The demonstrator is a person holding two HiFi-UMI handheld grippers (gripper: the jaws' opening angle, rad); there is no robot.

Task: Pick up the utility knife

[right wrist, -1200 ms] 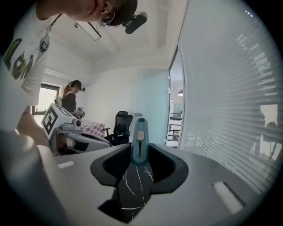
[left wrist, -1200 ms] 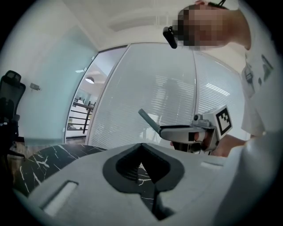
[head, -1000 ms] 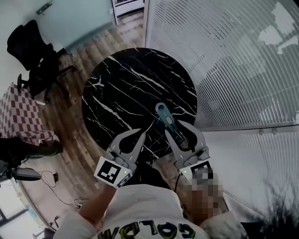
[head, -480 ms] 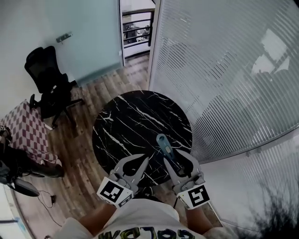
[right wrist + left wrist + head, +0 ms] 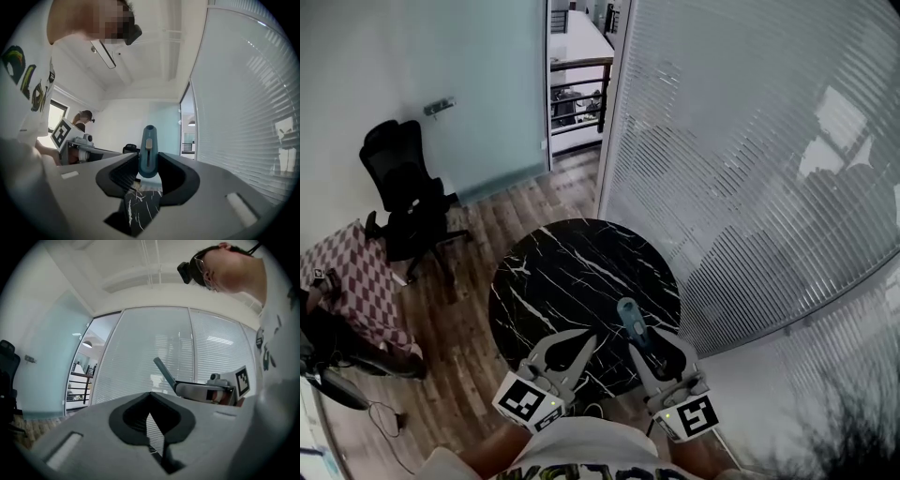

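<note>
Right gripper view: right claw (image 5: 148, 163) is clamped on the teal utility knife (image 5: 147, 151), pads on the handle's rear. The knife's long axis runs straight out along the claw's line, slider face up. Head view: the knife hangs above the round black marble bench (image 5: 546, 281), apparently clear of it. Left claw (image 5: 150, 395) is closed and empty, just beside.

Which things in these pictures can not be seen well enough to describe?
- Utility knife rear end: right gripper view, hidden between the closed jaws of the right gripper.
- Table near edge: head view, covered by both grippers, left gripper included.
- Small item on the checked cloth: head view, too small to name.
</note>
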